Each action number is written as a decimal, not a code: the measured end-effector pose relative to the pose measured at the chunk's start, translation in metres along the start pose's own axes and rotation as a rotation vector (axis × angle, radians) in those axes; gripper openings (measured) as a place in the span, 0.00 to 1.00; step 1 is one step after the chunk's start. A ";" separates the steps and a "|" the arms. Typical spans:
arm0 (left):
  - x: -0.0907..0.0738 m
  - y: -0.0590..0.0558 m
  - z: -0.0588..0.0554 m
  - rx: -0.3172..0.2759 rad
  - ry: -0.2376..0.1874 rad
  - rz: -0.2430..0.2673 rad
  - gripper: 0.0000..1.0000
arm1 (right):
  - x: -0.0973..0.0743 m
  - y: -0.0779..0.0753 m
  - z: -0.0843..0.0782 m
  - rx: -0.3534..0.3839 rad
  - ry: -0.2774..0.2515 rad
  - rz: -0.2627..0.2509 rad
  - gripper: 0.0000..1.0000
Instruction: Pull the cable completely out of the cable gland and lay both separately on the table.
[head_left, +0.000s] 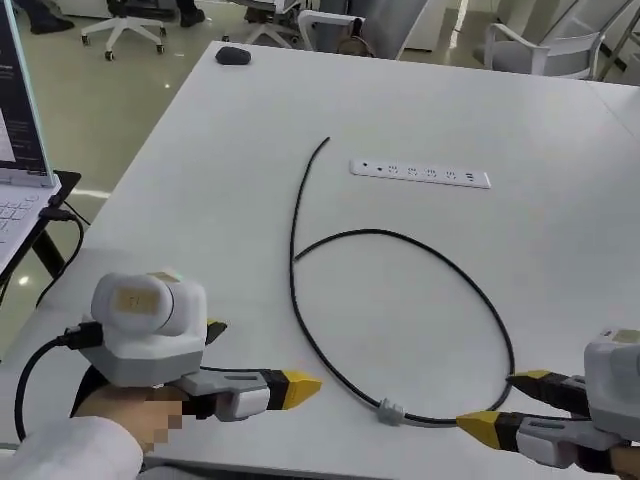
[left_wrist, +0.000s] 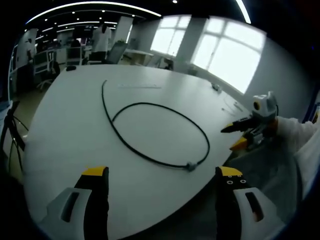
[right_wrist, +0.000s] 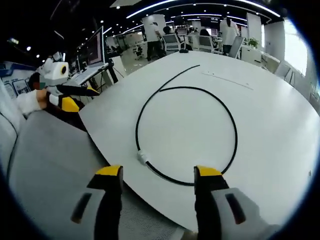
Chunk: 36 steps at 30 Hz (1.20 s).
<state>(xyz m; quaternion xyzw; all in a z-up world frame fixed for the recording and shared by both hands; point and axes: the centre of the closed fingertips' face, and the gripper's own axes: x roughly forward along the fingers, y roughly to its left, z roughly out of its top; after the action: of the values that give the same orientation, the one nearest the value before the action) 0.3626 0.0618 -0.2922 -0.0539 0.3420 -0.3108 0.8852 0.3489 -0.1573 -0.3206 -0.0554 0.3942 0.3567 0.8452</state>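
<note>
Cable gland (head_left: 390, 410) sits threaded on the looped black cable (head_left: 440, 262), near the front edge of the desk (head_left: 200, 200). My left tongs (left_wrist: 161, 172), open and empty, point at it from the left. The cable there runs along that edge. My right tongs (right_wrist: 158, 171), also open, wait about equally near.

Bright, even light covers the white table (head_left: 200, 220), and the cable (head_left: 375, 232) casts barely any shadow. In the left gripper view the windows (left_wrist: 225, 55) blow out to white. Ceiling strips (right_wrist: 145, 10) glare in the right gripper view. Both gripper views bend strongly toward their edges, where far things go soft.
</note>
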 end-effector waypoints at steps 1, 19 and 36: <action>0.000 0.000 0.000 0.000 0.001 -0.002 0.88 | 0.005 0.005 0.002 -0.008 0.004 0.019 0.59; -0.002 -0.002 0.001 0.006 -0.026 -0.011 0.84 | 0.060 0.036 -0.016 -0.203 0.126 0.092 0.41; -0.002 -0.010 0.007 0.037 -0.044 -0.034 0.82 | 0.089 0.035 -0.029 -0.363 0.167 0.116 0.31</action>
<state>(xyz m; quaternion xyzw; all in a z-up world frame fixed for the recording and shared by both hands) 0.3604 0.0540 -0.2826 -0.0502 0.3155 -0.3308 0.8880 0.3467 -0.0928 -0.3969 -0.2133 0.3947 0.4643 0.7637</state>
